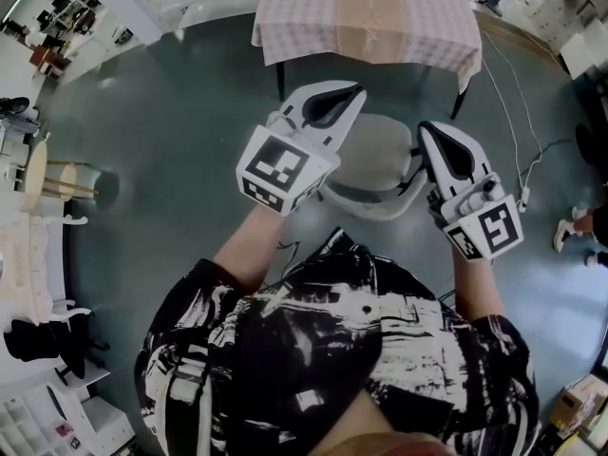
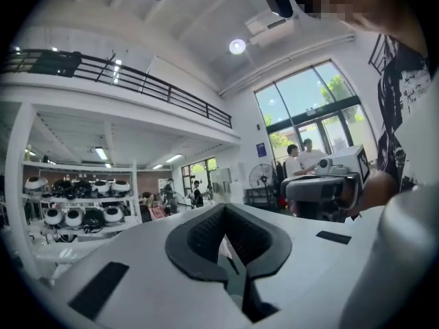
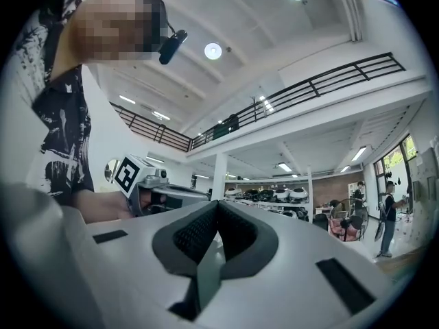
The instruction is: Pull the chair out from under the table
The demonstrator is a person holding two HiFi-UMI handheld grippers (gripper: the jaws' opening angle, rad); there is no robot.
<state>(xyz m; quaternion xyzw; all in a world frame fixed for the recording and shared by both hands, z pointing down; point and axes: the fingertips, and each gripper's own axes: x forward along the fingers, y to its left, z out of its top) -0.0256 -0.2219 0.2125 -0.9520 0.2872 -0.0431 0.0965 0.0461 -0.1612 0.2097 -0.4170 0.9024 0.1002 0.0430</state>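
The chair (image 1: 380,164), with a round grey seat, stands on the floor just in front of the table (image 1: 370,17), which has a checked pink cloth. Both grippers are raised above the chair and touch nothing. In the head view my left gripper (image 1: 334,105) hangs over the seat's left edge. My right gripper (image 1: 448,150) is over its right edge. In the left gripper view my left gripper (image 2: 230,242) is shut and empty, and the right gripper (image 2: 322,187) shows beside it. The right gripper view shows my right gripper (image 3: 212,242) shut and empty, pointing across the hall.
A cable (image 1: 513,122) runs over the floor at the right to a power strip (image 1: 522,198). A round wooden stool (image 1: 38,174) stands at the left by white shelving. Another person's shoes (image 1: 570,231) are at the right edge.
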